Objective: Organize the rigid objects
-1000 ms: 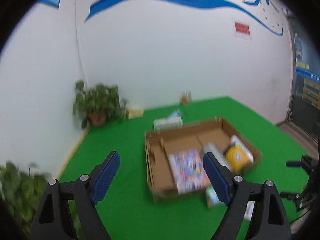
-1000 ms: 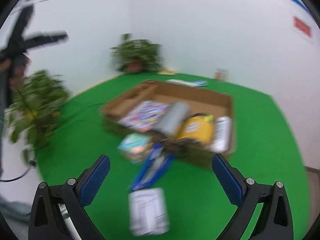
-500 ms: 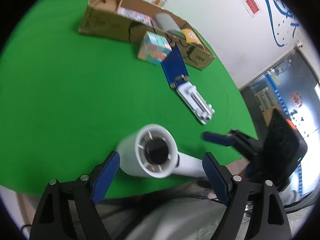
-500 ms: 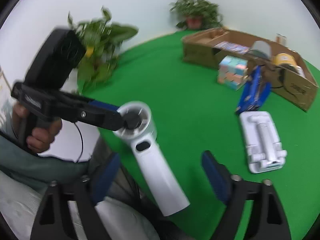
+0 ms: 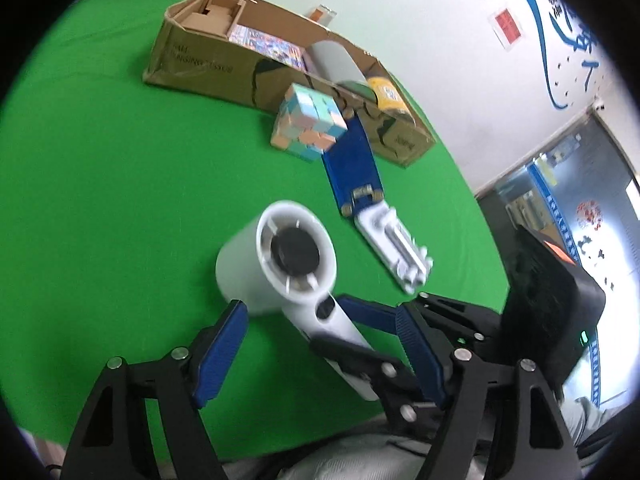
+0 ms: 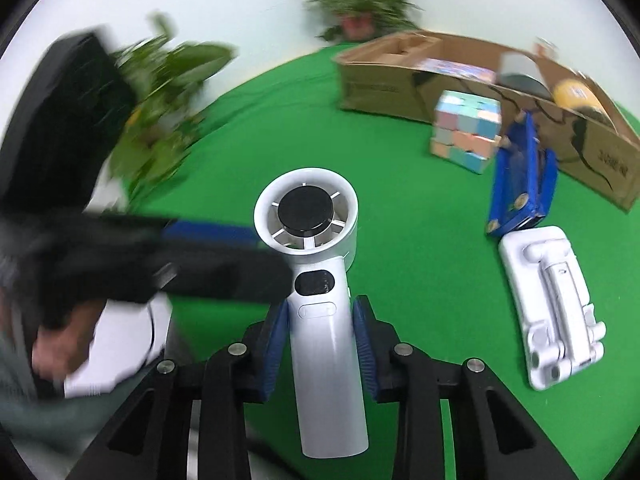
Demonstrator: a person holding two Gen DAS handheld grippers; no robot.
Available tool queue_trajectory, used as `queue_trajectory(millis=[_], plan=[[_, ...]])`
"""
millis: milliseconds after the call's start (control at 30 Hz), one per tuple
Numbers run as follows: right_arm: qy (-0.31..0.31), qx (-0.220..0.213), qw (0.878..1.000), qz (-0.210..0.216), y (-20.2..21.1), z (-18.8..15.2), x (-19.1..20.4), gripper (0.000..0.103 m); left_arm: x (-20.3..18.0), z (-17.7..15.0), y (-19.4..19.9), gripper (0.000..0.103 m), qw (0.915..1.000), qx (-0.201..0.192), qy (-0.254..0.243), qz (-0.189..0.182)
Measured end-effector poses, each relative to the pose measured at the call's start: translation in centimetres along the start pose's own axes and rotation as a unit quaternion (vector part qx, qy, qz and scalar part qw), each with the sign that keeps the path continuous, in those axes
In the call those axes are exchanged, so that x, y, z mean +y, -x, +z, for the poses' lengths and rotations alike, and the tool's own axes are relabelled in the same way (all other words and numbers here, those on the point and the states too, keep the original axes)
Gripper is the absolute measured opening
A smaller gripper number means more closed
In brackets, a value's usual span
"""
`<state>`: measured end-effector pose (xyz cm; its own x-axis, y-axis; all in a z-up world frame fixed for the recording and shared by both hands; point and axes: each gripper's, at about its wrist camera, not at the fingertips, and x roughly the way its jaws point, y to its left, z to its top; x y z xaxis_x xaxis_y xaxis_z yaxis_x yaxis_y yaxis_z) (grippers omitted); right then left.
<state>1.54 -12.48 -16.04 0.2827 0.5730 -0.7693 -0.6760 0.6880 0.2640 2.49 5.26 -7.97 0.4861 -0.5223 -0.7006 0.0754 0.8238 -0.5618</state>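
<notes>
Both grippers have dropped onto the white handheld fan (image 6: 320, 280): right gripper (image 6: 320, 344) closing on its handle, left gripper (image 5: 320, 356) narrowing, ungripped; boxing comes next.

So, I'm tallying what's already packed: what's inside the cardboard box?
In the cardboard box: a colourful book, a grey cylinder and a yellow container. Its walls hide the floor.

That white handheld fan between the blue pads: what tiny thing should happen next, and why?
Probably finish the squeeze. The right gripper is closing with its pads either side of the white fan's handle, and the left gripper is closing around its round head; the fan lies on the green cloth.
</notes>
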Motion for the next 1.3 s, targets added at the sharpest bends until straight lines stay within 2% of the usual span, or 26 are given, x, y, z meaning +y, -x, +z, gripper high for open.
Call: queue_trajectory(millis=[100,200,233,267,300,333,433,467,500,533,567,600,633,700,900,1033,1133,1267,1300], plan=[[-0.079,-0.005,0.997,0.022,-1.1,1.8,-2.1,0.031,0.9,0.7,-0.2,0.076,0.9999,-0.002,0.011,0.003],[-0.139,-0.001,0.987,0.084,-2.2,2.4,-3.6,0.030,2.1,1.3,-0.1,0.076,0.9993,-0.008,0.035,-0.015],[-0.156,0.002,0.982,0.110,-2.5,2.3,-4.0,0.028,2.3,1.4,-0.2,0.076,0.9993,-0.006,0.036,-0.013],[-0.163,0.002,0.979,0.124,-2.6,2.3,-4.3,0.016,2.6,1.5,-0.3,0.076,0.9993,-0.006,0.036,-0.008],[-0.161,-0.004,0.978,0.131,-2.4,2.2,-4.4,0.015,2.8,1.5,-0.4,0.076,0.9992,-0.004,0.037,-0.011],[-0.156,-0.011,0.980,0.123,-2.0,2.1,-4.4,0.016,3.0,1.5,-0.7,0.076,0.9991,0.001,0.040,-0.015],[-0.139,-0.034,0.988,0.061,-0.4,2.0,-4.6,0.020,3.9,1.3,-1.6,0.076,0.9979,0.018,0.057,-0.026],[-0.136,-0.038,0.988,0.056,0.1,2.0,-4.6,0.027,4.0,1.3,-1.8,0.076,0.9977,0.020,0.060,-0.023],[-0.128,-0.046,0.990,0.046,0.9,2.1,-4.6,0.046,4.2,1.3,-1.9,0.076,0.9976,0.022,0.062,-0.020],[-0.117,-0.059,0.991,0.026,1.8,2.2,-4.6,0.057,4.4,1.4,-2.0,0.076,0.9975,0.023,0.063,-0.020],[-0.110,-0.075,0.991,0.006,2.8,2.3,-4.5,0.074,4.5,1.4,-2.1,0.076,0.9974,0.024,0.064,-0.020],[-0.106,-0.091,0.990,-0.011,3.7,2.3,-4.6,0.076,4.6,1.5,-2.1,0.075,0.9975,0.025,0.064,-0.019],[-0.103,-0.107,0.989,-0.028,4.6,2.5,-4.9,0.076,4.5,1.6,-2.2,0.074,0.9976,0.026,0.061,-0.019],[-0.107,-0.113,0.987,-0.039,5.4,3.1,-5.8,0.076,4.3,1.8,-2.5,0.064,0.9979,0.031,0.053,-0.021],[-0.115,-0.110,0.986,-0.040,5.4,4.2,-7.9,0.075,4.0,2.0,-3.9,0.041,0.9972,0.056,0.047,-0.014],[-0.139,-0.115,0.980,-0.088,5.1,5.6,-9.9,0.076,4.4,2.4,-2.8,0.041,0.9980,0.045,0.042,0.013],[-0.174,-0.068,0.975,-0.121,3.3,7.2,-12.9,0.073,4.8,2.6,-1.0,0.043,0.9987,0.026,0.040,0.016],[-0.190,-0.035,0.976,-0.103,0.3,8.2,-14.4,0.061,5.0,3.0,1.5,0.044,0.9990,-0.001,0.033,0.031],[-0.187,-0.024,0.976,-0.109,-0.5,8.3,-14.4,0.052,4.9,3.2,2.3,0.044,0.9989,-0.010,0.032,0.032]])
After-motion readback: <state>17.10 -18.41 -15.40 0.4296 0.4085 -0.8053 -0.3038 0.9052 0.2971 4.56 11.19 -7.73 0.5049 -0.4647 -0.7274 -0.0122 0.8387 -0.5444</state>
